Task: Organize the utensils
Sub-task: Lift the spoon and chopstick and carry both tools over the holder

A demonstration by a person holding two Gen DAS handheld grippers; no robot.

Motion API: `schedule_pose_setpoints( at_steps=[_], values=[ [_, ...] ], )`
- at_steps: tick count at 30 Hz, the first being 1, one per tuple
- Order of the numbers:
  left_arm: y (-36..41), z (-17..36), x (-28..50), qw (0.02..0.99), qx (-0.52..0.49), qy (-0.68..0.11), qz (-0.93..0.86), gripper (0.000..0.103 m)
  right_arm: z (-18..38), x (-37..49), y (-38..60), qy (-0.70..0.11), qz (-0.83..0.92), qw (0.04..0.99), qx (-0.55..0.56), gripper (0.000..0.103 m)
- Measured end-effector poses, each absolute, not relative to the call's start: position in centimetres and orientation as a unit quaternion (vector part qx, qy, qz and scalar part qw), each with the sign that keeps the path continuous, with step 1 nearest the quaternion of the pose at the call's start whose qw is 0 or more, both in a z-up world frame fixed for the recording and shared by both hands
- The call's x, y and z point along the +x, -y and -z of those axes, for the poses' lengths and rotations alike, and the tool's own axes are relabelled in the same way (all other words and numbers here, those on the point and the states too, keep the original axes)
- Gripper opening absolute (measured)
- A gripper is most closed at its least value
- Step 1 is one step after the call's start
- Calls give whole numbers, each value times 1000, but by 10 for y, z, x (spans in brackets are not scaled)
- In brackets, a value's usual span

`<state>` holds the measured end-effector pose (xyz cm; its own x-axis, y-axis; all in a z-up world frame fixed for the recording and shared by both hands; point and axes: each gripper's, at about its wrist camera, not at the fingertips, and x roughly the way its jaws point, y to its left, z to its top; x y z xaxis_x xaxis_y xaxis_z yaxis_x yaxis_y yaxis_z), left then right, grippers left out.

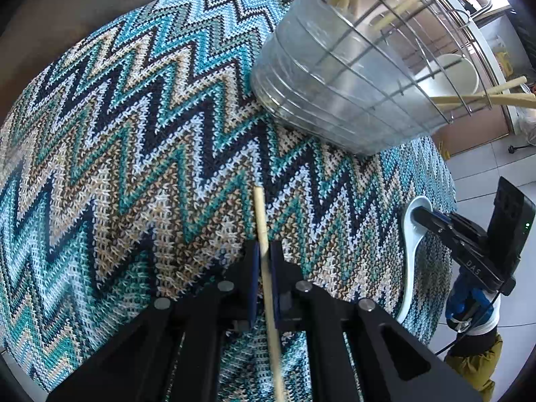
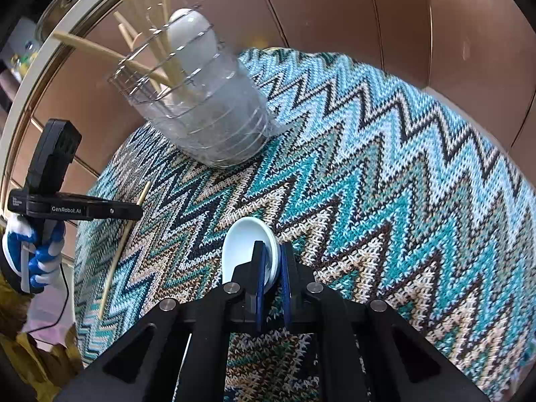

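Through my left wrist camera, my left gripper is pinching a single chopstick, jaws closed down to the width of that thin stick, gripping it partway along so the tip is reaching out over the zigzag knitted cloth covering the surface. The stick is looking light and stiff, but smooth and round, so I am judging it apt to swivel unless I am taking it near its middle. Far right, the wire holder with its clear liner is standing on the cloth, already carrying several chopsticks; I am counting about five, though the wires are hiding some. At the right edge my right gripper is reaching into the bowl of a white ceramic spoon.

Through my right wrist camera, my right gripper is closing narrowly on the rim of that one spoon, which is lying near on the cloth; whether it is lifting I cannot tell. Glazed ceramic is feeling like trouble: heavier, slippery, chippable, better taken across the rim or handle. The holder is standing far left, with a second white spoon upright among its chopsticks. My left gripper is showing at the left with its chopstick.
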<state>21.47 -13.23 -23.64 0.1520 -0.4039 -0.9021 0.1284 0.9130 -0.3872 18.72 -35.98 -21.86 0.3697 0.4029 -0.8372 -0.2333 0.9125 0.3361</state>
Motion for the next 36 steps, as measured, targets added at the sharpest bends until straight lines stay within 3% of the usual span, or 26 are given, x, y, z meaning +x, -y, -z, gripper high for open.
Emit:
schedule_pose_setpoints(
  at_steps=[36],
  values=[
    [1, 50, 99, 881, -156, -350, 276, 5, 40, 29, 262, -341, -41, 939, -15, 6]
  ],
)
